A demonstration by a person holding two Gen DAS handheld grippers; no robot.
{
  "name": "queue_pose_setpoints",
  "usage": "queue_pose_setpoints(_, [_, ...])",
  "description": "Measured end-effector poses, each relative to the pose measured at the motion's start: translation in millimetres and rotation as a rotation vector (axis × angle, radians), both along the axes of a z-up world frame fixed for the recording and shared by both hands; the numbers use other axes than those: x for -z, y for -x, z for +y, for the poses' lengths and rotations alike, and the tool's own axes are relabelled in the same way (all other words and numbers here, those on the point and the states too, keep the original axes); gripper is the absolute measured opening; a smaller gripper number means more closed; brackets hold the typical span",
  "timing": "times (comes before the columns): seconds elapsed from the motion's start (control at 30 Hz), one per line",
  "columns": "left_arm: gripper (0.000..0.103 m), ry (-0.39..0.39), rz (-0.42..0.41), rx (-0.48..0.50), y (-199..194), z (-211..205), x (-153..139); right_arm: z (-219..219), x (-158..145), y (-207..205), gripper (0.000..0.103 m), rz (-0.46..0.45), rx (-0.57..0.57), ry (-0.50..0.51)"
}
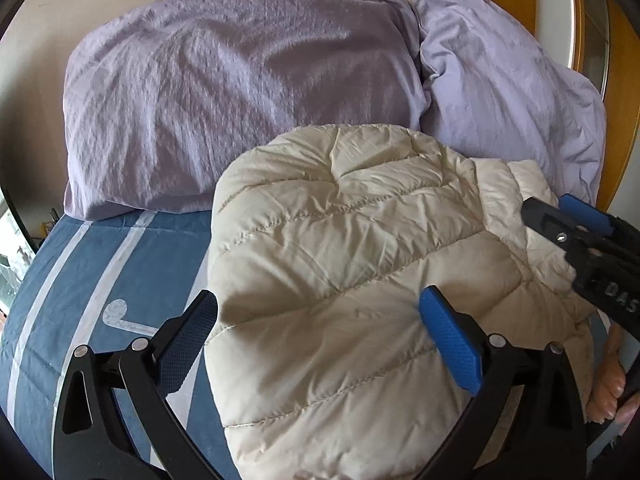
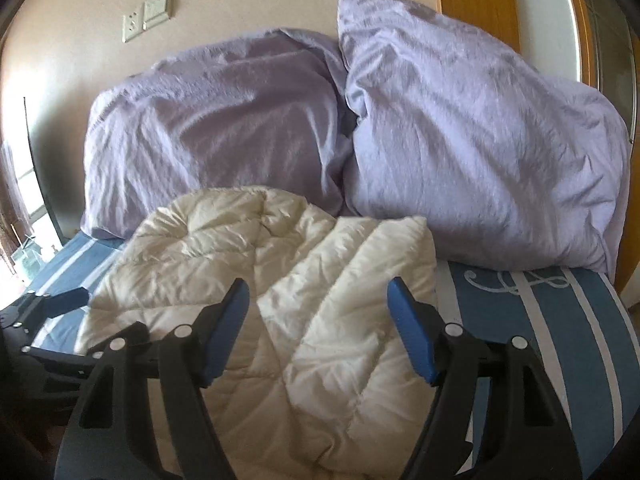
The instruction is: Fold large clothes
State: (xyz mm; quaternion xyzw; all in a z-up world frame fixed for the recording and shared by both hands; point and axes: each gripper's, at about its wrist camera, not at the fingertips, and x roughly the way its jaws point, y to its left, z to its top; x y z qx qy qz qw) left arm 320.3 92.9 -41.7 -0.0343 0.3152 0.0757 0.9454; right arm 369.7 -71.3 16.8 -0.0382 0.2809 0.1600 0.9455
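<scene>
On bed, folded jacket, wall switches right-view only

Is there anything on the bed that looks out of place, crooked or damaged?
Nothing looks damaged or spilled. The cream puffer jacket lies bundled and rumpled on the striped bedsheet, its top against the two purple pillows, which lean unevenly together. Both the left gripper and right gripper are open above it.

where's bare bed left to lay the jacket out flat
Bare sheet shows left of the jacket, below the darker pillow. Another strip lies right of the jacket, below the paler pillow. The head of the bed is crowded: both pillows touch, and the jacket butts against them.
</scene>
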Motion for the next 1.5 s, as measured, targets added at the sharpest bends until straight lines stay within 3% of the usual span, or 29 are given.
queue_pose_setpoints(0.27, [0.102, 0.012, 0.001, 0.015, -2, -1, 7, -6, 35, -16, 0.068, 0.101, 0.010, 0.028])
queue_pose_setpoints(0.7, [0.102, 0.002, 0.026, 0.022, -10, -3, 16, -17, 56, -25, 0.069, 0.202, 0.013, -0.034])
queue_pose_setpoints(1.5, [0.102, -0.006, 0.099, 0.005, -25, -3, 34, -16, 64, -33, 0.069, 0.245, 0.040, -0.056])
